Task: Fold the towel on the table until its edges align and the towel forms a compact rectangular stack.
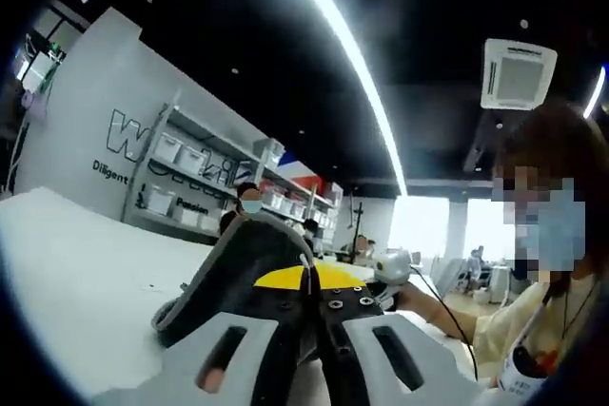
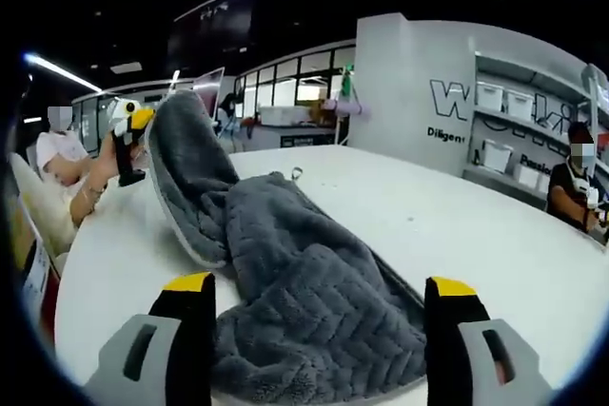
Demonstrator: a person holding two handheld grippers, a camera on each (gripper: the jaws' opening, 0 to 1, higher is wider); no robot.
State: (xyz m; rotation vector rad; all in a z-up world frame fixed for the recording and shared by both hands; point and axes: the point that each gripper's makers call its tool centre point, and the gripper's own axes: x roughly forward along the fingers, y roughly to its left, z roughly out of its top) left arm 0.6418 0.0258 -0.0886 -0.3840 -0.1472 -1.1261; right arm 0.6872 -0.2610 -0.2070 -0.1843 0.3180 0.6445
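Towel (image 2: 304, 301) status: grey ribbed cloth with a pale edge trim, lying bunched on the white desk (image 2: 457, 225), near end between the right gripper's jaws. Right gripper (image 2: 319, 316) jaws spread wide, yellow tips either side of the towel's near heap; the cloth fills the gap between them but I can't tell if either jaw touches it.

Further out in the right gripper view, the towel's far-left part rises off the desk in a tall curved fold. A small hanging loop (image 2: 297, 174) shows at the edge just right of that raised fold. Left gripper (image 2: 128, 135) appears at the far left, right beside the lifted fold, held by a person's hand (image 2: 95, 183).

Left gripper view: left gripper (image 1: 309, 278) jaws pressed together, pinching the towel (image 1: 243, 263) edge; dark cloth drapes down left of the jaws onto the desk (image 1: 86, 273). Yellow jaw tip visible just behind the pinch point.

Right of that, a person in a pale yellow shirt (image 1: 533, 320) and mask sits at the desk edge.

Background: grey wall with lettering and a shelf rack (image 1: 200, 183) holding white bins, a seated person (image 2: 571, 192) far right near the shelves, ceiling light strip (image 1: 352, 54) overhead.
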